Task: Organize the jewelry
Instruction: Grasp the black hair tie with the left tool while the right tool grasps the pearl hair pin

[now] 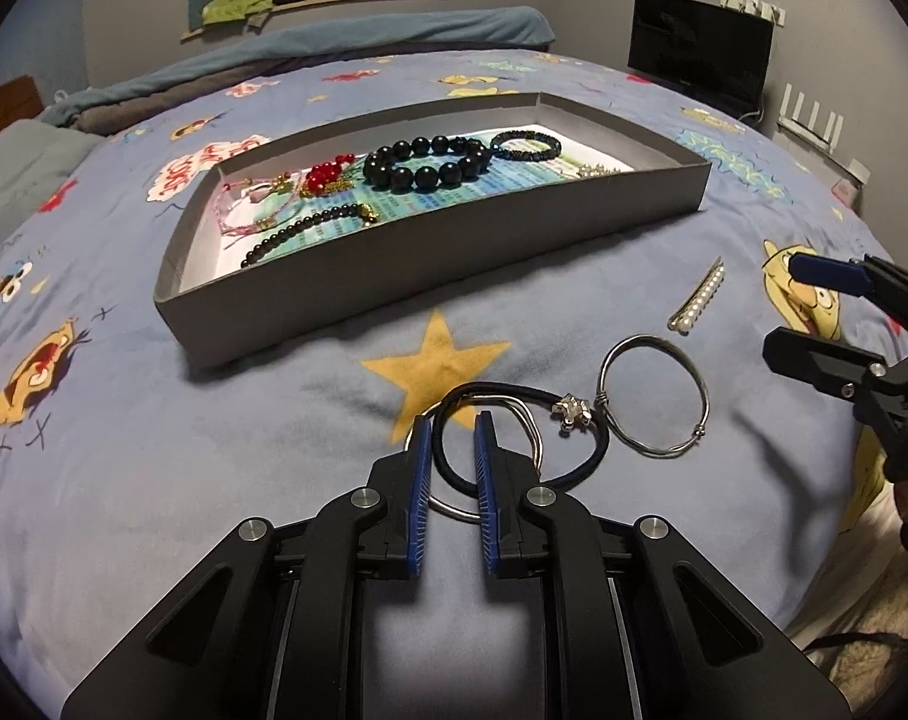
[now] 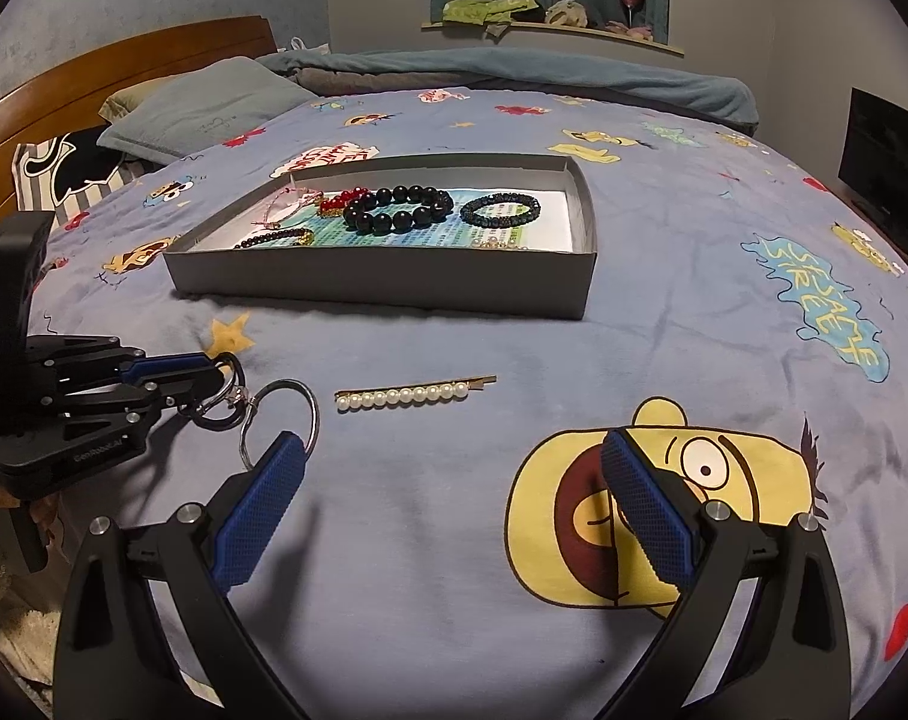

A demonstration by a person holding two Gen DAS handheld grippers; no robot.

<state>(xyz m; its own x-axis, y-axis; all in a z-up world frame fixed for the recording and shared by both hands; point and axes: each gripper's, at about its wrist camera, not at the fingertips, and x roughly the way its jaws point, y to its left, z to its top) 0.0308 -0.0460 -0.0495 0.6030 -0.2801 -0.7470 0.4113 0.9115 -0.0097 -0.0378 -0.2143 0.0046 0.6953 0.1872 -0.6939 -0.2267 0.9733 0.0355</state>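
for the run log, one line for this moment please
left gripper: around black hair tie, not shut | right gripper: open, empty | pearl hair clip: on bed

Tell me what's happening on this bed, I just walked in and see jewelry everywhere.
A person is sorting jewelry into a shallow grey box using two handheld grippers. The left gripper has its jaws set around a black hair tie and a silver bangle lying on the blanket, not yet closed. The right gripper hovers wide open, holding nothing. A second silver bangle and a pearl hair clip still lie outside the box, which already holds several beaded bracelets.
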